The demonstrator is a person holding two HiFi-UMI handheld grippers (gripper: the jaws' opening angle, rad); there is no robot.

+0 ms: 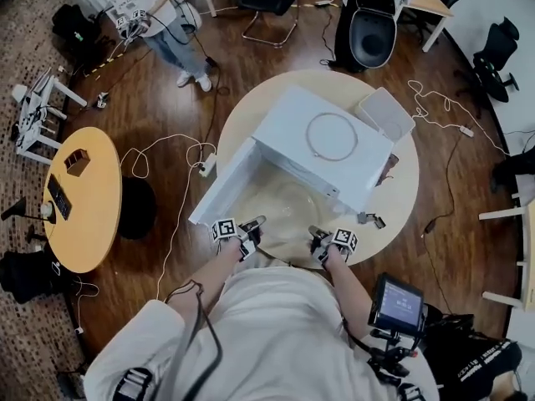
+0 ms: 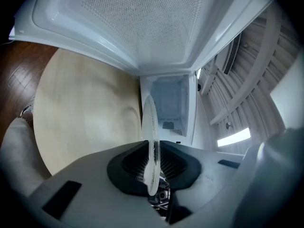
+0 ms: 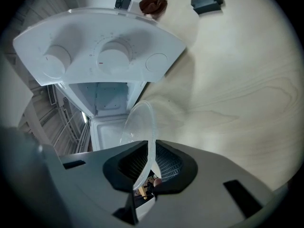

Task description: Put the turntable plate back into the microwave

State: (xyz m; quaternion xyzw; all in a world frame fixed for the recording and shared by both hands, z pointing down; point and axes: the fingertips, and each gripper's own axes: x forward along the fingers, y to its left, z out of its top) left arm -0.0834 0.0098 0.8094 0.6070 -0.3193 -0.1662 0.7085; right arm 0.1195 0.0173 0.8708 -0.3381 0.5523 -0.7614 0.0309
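The clear glass turntable plate [image 1: 282, 211] hangs roughly level in front of the white microwave [image 1: 322, 144], whose door [image 1: 221, 192] stands open to the left. My left gripper [image 1: 252, 227] is shut on the plate's left rim, my right gripper [image 1: 318, 238] on its right rim. In the left gripper view the plate [image 2: 151, 137] stands edge-on between the jaws of my left gripper [image 2: 152, 175], with the open cavity [image 2: 168, 106] straight ahead. In the right gripper view the plate [image 3: 141, 125] runs out of my right gripper [image 3: 149, 167] toward the cavity [image 3: 108, 127], below the control panel [image 3: 102, 56].
The microwave sits on a round pale table [image 1: 401, 190]. A ring [image 1: 332, 136] lies on its top and a white box [image 1: 384, 114] stands behind it. A small dark object [image 1: 372, 220] and a brown item [image 3: 153, 4] lie to the right. Cables cross the floor; a person [image 1: 167, 23] stands far back.
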